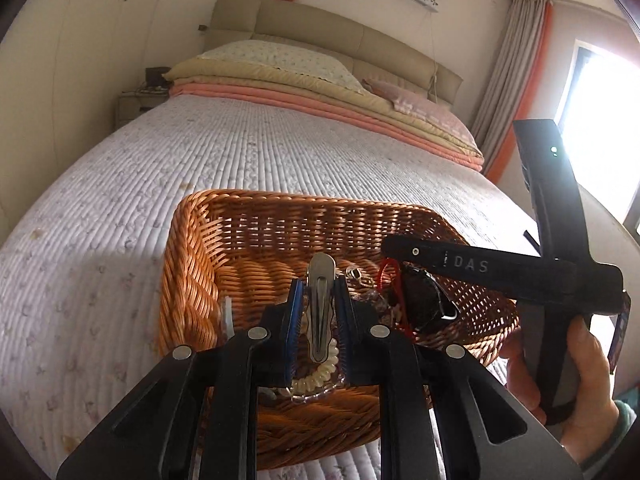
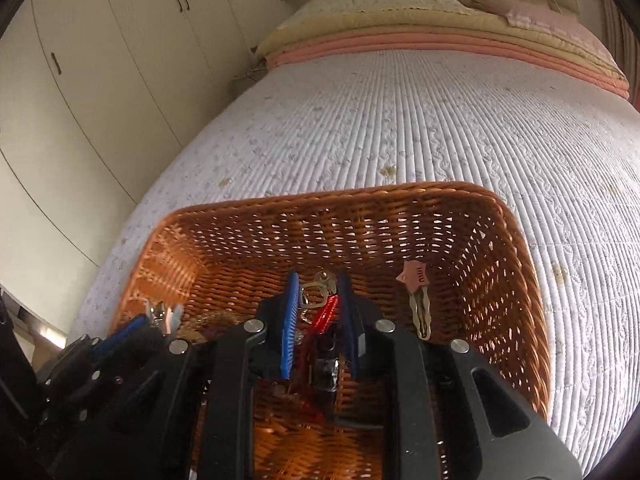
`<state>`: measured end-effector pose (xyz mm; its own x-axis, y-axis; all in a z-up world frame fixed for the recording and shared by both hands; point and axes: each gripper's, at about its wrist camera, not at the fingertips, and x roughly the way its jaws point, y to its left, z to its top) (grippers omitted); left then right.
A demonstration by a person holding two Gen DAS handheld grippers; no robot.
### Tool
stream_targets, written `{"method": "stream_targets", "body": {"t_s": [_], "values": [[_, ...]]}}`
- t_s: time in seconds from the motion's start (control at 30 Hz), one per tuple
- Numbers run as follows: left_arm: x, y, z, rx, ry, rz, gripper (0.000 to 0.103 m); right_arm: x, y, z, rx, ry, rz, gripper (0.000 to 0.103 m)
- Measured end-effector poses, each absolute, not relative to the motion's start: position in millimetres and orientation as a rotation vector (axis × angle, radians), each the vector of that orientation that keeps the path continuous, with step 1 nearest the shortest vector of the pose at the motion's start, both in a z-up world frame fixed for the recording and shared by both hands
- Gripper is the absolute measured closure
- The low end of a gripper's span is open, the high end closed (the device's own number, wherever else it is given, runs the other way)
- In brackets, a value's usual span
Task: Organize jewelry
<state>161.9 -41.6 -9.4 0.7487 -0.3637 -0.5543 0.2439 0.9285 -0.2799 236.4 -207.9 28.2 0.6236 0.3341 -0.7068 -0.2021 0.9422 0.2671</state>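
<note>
A brown wicker basket [image 1: 280, 224] sits on the quilted bed. My left gripper [image 1: 316, 292] is over the basket's near side, shut on a silver snap hair clip [image 1: 320, 300] that stands upright between the blue pads. A cream coil hair tie [image 1: 316, 376] and beads lie below it. My right gripper [image 2: 318, 292] is inside the basket [image 2: 360, 216], its jaws close around a red cord [image 2: 324, 314] with a gold clasp [image 2: 312, 294]; the grip itself is unclear. A pink star hair clip [image 2: 416, 296] lies to its right.
The bed's white quilt [image 1: 240, 152] spreads around the basket, with folded blankets and pillows [image 1: 304, 80] at the headboard. Wardrobe doors [image 2: 100, 80] stand at the left. A window with curtains [image 1: 516, 80] is at the right.
</note>
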Motion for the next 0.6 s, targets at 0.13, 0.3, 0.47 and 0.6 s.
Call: {"method": "stream_targets", "body": {"t_s": [0.13, 0.3, 0.47, 0.6], "values": [[167.7, -41.8, -8.9, -0.180, 0.641, -0.325, 0.088, 243.7, -201.9, 20.8, 0.153, 0.849, 0.285, 0.085], [180.1, -40.2, -7.3, -0.197, 0.648, -0.320, 0.088, 245.7, -206.1, 23.5, 0.151, 0.852, 0.265, 0.085], [172.9, -30.7, -0.9, -0.221, 0.600, -0.299, 0.069, 242.6, -214.3, 31.2, 0.183, 0.834, 0.279, 0.083], [162.6, -21.2, 7.7, -0.259, 0.571, -0.309, 0.060, 235.5, -217.0, 39.0, 0.185, 0.809, 0.280, 0.080]]}}
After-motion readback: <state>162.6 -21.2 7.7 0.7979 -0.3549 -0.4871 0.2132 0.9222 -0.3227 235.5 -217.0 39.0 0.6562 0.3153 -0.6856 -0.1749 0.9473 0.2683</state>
